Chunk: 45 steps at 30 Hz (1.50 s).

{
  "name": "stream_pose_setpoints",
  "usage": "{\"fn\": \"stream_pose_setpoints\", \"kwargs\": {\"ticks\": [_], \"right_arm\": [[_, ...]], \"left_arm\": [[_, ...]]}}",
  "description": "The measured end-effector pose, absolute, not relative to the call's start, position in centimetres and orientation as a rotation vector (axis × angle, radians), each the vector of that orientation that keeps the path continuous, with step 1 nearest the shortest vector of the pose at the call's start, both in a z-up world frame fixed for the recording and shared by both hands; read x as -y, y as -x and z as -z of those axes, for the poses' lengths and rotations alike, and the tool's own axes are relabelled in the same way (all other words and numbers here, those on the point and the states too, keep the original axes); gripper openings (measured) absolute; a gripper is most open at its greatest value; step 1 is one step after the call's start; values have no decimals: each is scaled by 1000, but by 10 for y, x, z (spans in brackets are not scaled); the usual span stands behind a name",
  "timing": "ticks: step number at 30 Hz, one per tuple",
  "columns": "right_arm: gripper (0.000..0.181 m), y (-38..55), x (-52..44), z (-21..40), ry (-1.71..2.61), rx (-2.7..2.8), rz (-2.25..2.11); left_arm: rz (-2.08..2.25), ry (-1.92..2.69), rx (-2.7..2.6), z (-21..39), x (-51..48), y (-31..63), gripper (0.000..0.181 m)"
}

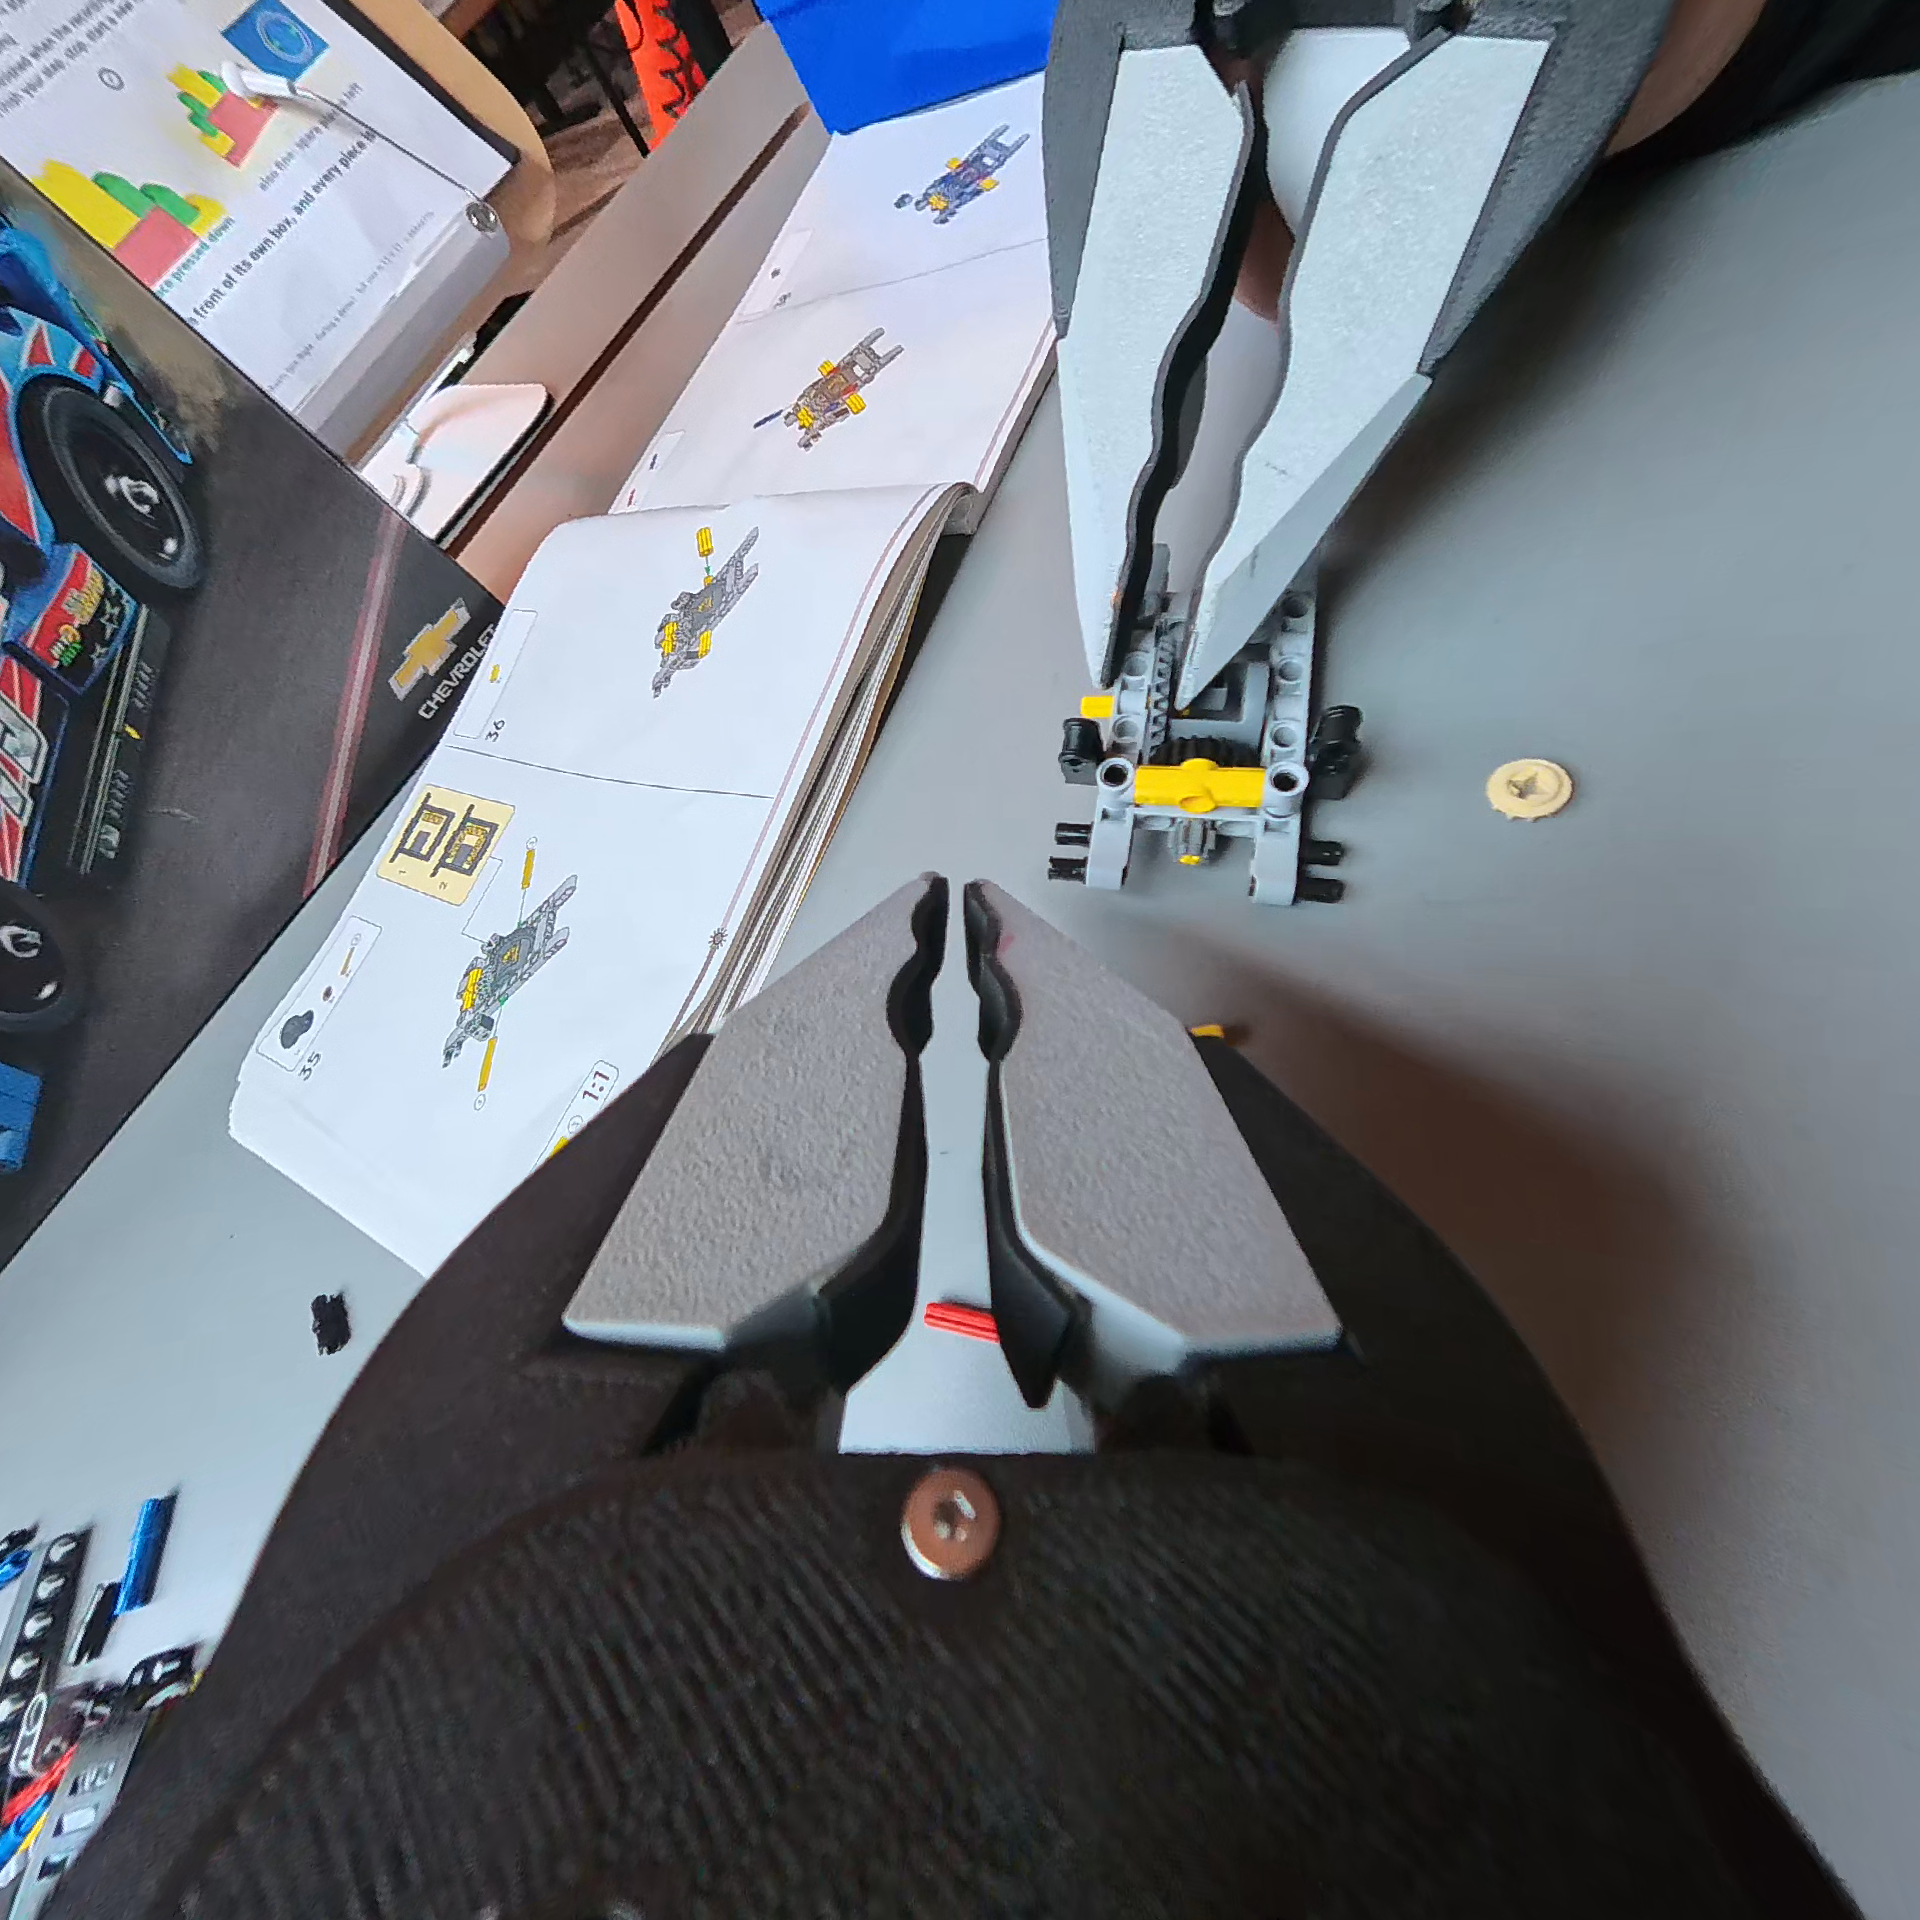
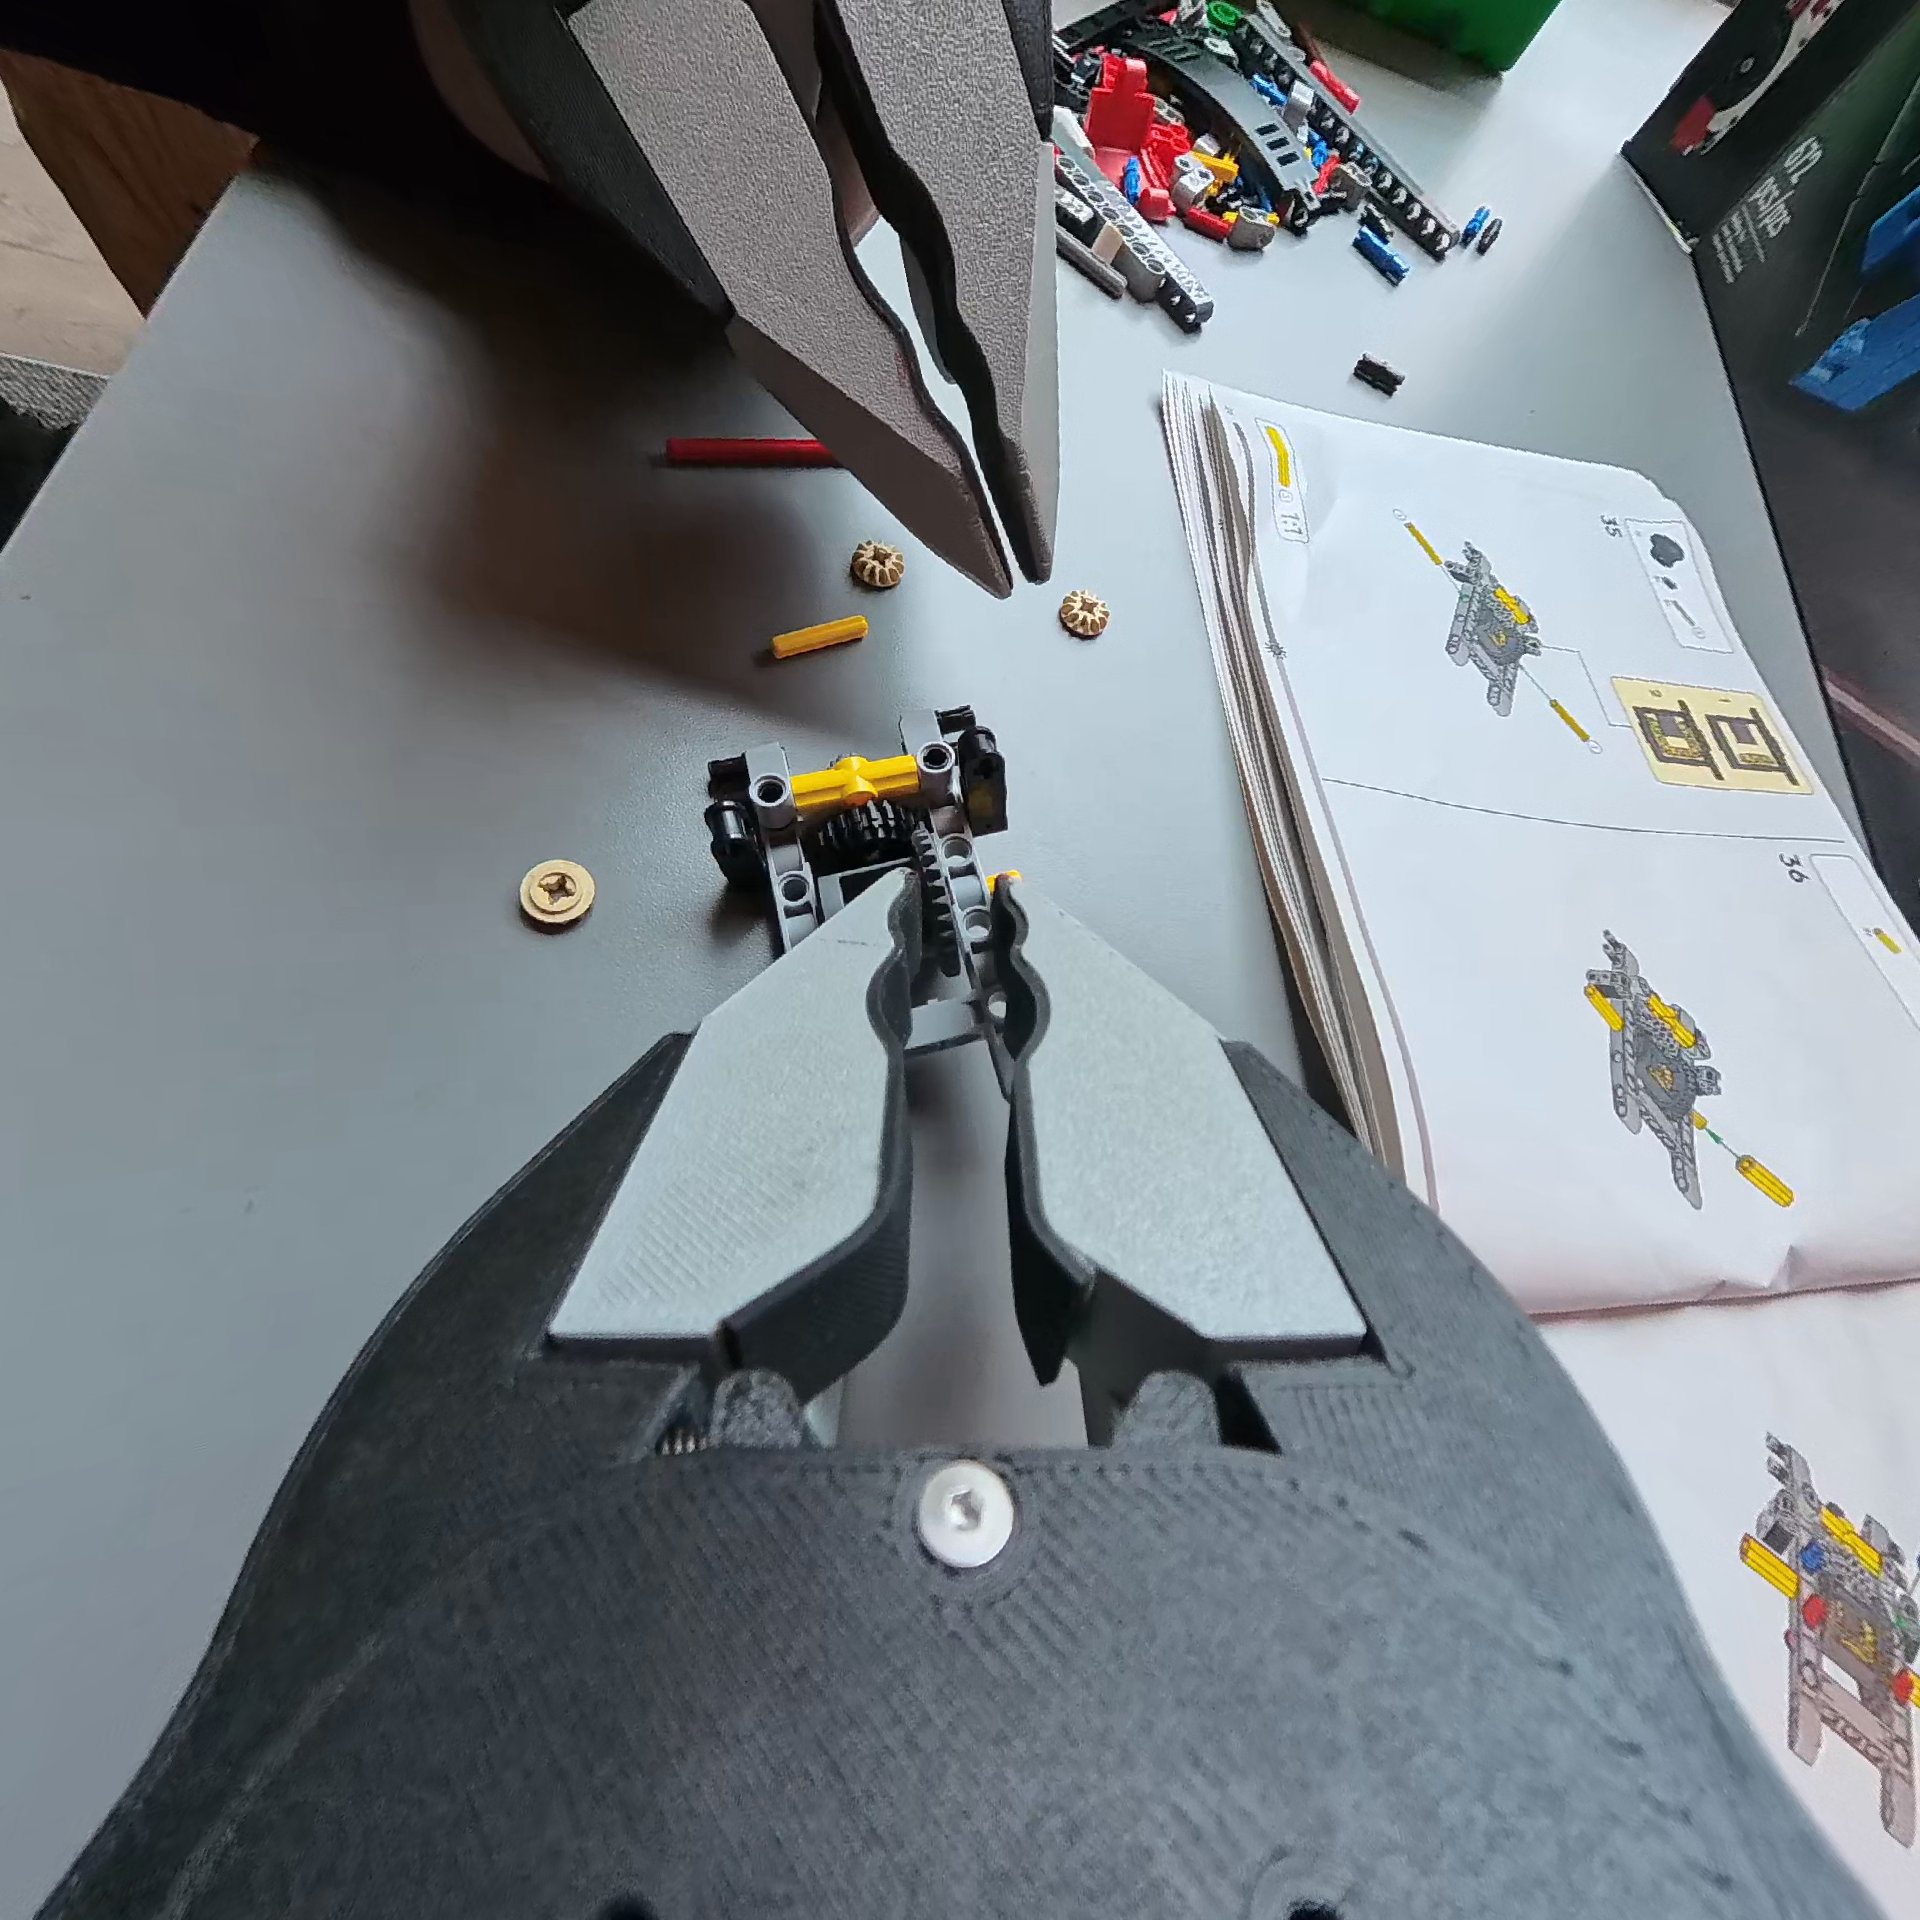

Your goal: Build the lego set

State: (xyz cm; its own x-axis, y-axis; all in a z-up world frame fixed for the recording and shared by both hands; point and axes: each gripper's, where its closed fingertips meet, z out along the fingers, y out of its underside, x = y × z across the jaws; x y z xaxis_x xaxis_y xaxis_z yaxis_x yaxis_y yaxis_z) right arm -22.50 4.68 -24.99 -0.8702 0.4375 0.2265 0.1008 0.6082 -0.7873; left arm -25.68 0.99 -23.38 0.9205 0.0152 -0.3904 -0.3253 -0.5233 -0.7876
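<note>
Right wrist view had the right gripper at frame centre, fingers nearly closed and clamped on the grey chassis assembly on the grey table. Only this view caught the yellow axle, two tan gears and the loose parts pile at top. Left wrist view alone showed the set's box at left. Left gripper hovered near the assembly, tips almost together, holding nothing, pointed down over the table. Open instruction booklet lay beside.
</note>
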Motion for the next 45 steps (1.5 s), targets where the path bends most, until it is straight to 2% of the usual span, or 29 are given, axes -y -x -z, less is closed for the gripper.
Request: {"fn": "stream_pose_setpoints", "kwargs": {"ticks": [35,42,45], "right_arm": [[9,225,-47,250,417,2433,-1157],[9,225,-46,249,393,2418,-1140],[9,225,-46,249,397,2421,-1143]], "left_arm": [[-487,2160,-271,247,-12,257,1],[-473,2123,-191,231,1,270,0],[-304,2204,-108,228,20,280,0]]}}
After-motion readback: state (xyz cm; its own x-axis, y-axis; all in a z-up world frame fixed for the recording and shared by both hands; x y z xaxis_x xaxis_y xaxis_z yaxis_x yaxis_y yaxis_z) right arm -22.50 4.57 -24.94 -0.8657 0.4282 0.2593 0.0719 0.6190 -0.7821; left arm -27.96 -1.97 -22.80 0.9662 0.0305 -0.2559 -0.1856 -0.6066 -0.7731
